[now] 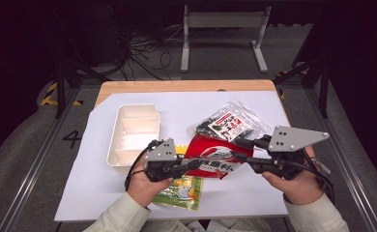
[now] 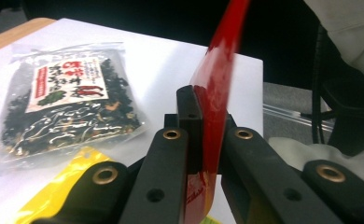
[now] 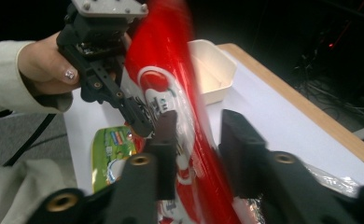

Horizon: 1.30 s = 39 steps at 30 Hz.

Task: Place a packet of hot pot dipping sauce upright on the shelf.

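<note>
A shiny red packet with white print hangs above the table between my two grippers. My left gripper is shut on its left edge; in the left gripper view the red packet stands edge-on, pinched between the left gripper's pads. My right gripper is at the packet's right side. In the right gripper view the red packet passes between the right gripper's jaws; a gap shows beside the right-hand pad. The left gripper bites the packet farther off.
A clear bag of dark dried food with a red-and-white label lies at the back right. A yellow-green packet lies under my left hand. A white divided box stands at the left on the white sheet.
</note>
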### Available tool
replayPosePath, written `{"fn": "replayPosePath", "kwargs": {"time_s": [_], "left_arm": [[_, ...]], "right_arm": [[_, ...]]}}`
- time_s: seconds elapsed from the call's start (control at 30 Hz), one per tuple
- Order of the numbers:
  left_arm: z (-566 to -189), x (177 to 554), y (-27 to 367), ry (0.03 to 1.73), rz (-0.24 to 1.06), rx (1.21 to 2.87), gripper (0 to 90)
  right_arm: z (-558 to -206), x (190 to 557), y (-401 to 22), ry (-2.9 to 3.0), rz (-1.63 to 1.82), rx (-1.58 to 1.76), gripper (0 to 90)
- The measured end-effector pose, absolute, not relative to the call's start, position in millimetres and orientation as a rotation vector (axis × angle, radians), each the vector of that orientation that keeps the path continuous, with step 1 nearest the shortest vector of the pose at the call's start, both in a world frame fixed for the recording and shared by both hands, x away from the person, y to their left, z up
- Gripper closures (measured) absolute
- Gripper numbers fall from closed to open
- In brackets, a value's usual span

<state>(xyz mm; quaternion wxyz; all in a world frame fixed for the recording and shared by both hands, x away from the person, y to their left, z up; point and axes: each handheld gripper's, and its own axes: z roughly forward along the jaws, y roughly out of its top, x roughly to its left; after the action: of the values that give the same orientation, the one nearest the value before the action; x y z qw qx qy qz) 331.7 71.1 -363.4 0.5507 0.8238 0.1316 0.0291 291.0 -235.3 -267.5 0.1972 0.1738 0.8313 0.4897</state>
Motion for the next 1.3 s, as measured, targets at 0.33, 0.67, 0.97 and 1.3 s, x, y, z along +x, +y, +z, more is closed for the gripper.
{"fn": "replayPosePath", "kwargs": {"time_s": [0.33,0.67,0.97,1.3], "left_arm": [[-353.9,336.4,89.2,0.348,0.102,1.913,89.2],[-336.2,355.4,123.8,0.426,0.167,1.853,89.2],[-328.3,363.2,137.3,0.451,0.206,1.840,89.1],[-313.0,371.9,149.3,0.458,0.271,1.846,89.1]], "right_arm": [[-279.1,296.5,-263.7,2.201,1.474,0.622,40.3],[-299.8,307.7,-287.4,2.212,1.477,0.732,45.3],[-317.2,317.0,-302.3,2.230,1.473,0.793,46.6],[-332.3,320.9,-318.5,2.211,1.459,0.849,43.6]]}}
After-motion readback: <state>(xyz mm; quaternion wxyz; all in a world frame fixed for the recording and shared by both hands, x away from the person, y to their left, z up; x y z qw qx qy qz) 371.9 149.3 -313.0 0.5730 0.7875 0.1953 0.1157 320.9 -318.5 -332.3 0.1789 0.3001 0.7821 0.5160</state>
